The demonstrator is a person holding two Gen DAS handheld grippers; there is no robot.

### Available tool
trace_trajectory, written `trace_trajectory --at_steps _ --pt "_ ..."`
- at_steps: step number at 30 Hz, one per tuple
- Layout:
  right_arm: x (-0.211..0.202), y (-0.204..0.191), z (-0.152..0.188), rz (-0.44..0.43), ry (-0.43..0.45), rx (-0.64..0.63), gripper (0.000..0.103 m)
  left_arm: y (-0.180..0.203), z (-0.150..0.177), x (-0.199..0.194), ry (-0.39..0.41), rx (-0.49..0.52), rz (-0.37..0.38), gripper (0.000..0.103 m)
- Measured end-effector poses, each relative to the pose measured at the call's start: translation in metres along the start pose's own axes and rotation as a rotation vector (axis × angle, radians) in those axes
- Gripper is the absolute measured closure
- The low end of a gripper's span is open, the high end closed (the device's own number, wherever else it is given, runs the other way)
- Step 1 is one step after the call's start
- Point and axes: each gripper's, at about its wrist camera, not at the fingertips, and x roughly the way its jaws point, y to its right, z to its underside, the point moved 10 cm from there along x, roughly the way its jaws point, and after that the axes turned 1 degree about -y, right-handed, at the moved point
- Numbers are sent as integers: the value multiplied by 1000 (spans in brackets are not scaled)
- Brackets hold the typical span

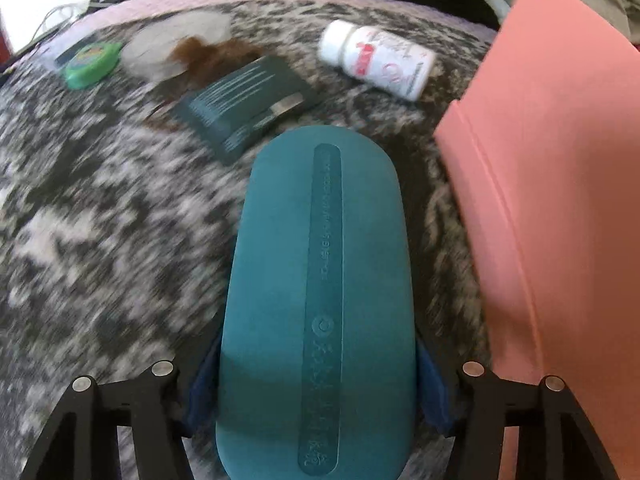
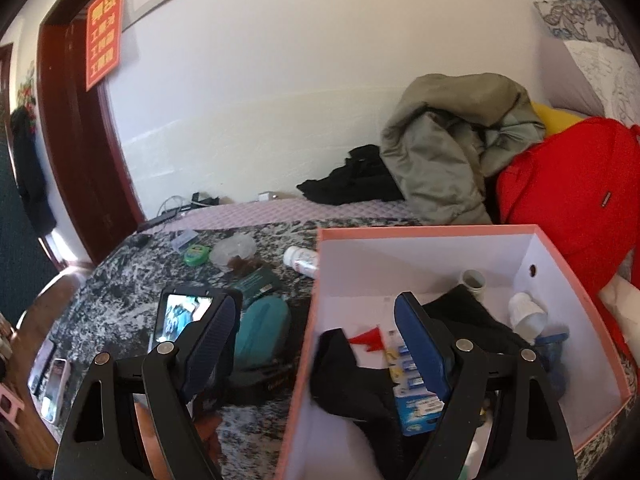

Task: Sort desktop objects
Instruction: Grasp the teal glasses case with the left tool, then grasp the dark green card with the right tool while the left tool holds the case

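One teal case (image 1: 316, 300) is clamped in the left tool (image 1: 316, 384), its long axis running straight ahead along the fingers. The pink box (image 1: 560, 208) lies just to the case's right. The right tool (image 2: 316, 332) is held wide open and empty above that box's near-left wall.

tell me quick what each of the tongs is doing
left tongs: shut on the teal case
right tongs: open, holding nothing, above the pink box

Left wrist view sits low and close over the blanket (image 1: 100, 220), facing the pink box (image 1: 560, 200) wall; right wrist view rides higher, farther back — looking into the box (image 2: 420, 236). Both share bottle (image 1: 376, 58), blanket, box.
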Motion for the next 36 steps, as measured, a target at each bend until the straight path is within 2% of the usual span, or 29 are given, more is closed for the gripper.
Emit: trace_trajectory --at_steps 5,9,13,15,18,20,23,26,29,31,33,34,35,36 --pt "14 -33 6 -19 -25 -47 18 -57 7 -13 -2 -63 -64 35" --pt "30 -60 15 -50 -60 -61 18 -125 6 -20 -11 -157 -103 35" --pt "60 -93 25 -145 -136 2 14 -176 10 -28 -13 -207 -132 34" --pt "90 -110 31 -213 -209 83 14 -192 11 -28 -13 -221 -136 34" --pt "138 -121 33 -243 -313 234 14 -202 12 -28 -15 -219 -136 34" --pt "168 -122 25 -249 -347 330 14 -201 11 -27 -16 -207 -139 34" --pt "208 -109 18 -180 -381 473 14 -200 8 -24 -14 -186 -147 34" --pt "245 -92 32 -104 -456 596 14 -204 2 -20 -6 -165 -146 34" --pt "270 -85 41 -89 -492 645 14 -205 -1 -19 6 -157 -138 34" --pt "286 -87 43 -87 -502 635 16 -204 -3 -18 16 -146 -139 34" --pt "300 -88 46 -78 -510 609 20 -203 -5 -18 23 -133 -145 34" --pt "305 -88 48 -64 -511 590 32 -203 -5 -17 24 -126 -147 34" --pt "307 -86 49 -38 -504 559 61 -203 -5 -18 22 -126 -143 34" --pt "306 -85 49 -40 -507 548 77 -204 -6 -18 20 -130 -138 34"
